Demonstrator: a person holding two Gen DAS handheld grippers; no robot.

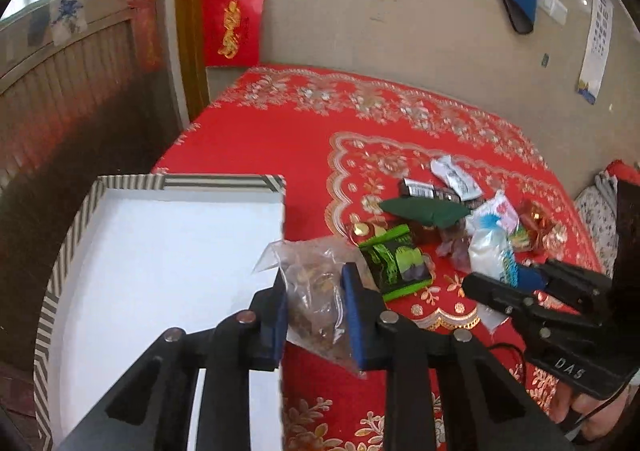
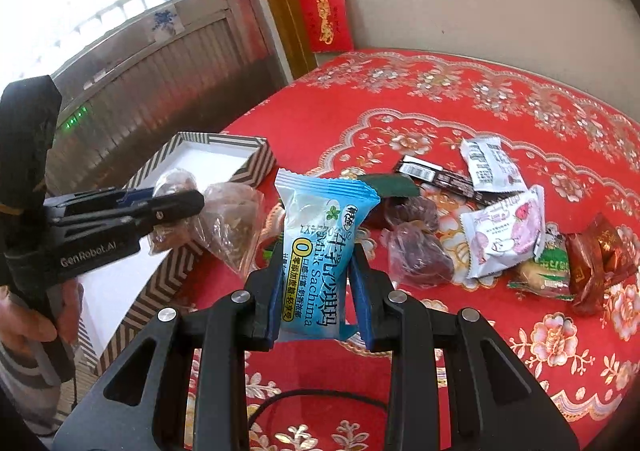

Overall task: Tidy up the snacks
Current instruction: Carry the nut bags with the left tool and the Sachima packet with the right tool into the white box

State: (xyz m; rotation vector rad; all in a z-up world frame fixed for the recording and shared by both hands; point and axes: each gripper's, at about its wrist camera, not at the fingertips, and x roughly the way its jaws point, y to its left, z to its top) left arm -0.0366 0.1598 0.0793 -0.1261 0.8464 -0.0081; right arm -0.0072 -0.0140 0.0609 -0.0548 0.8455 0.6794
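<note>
My left gripper (image 1: 315, 291) is shut on a clear bag of brown snacks (image 1: 316, 287), held just above the right edge of a white box with a striped rim (image 1: 68, 239). From the right wrist view the left gripper (image 2: 178, 198) shows side-on with that clear bag (image 2: 232, 223) over the box's rim (image 2: 240, 167). My right gripper (image 2: 316, 263) is shut on a light blue Sachima packet (image 2: 320, 227), raised upright above the red tablecloth. In the left wrist view the right gripper (image 1: 504, 275) sits at the right beside the snack pile, with the blue packet (image 1: 490, 251) in it.
Several loose snacks lie on the red floral tablecloth (image 2: 500, 351): a green packet (image 1: 396, 259), a white packet (image 2: 492, 163), a pink-and-white packet (image 2: 504, 235), a red-brown packet (image 2: 596, 255), a dark bar (image 2: 436, 175) and a clear bag of brown pieces (image 2: 420, 251). A wall stands behind the table.
</note>
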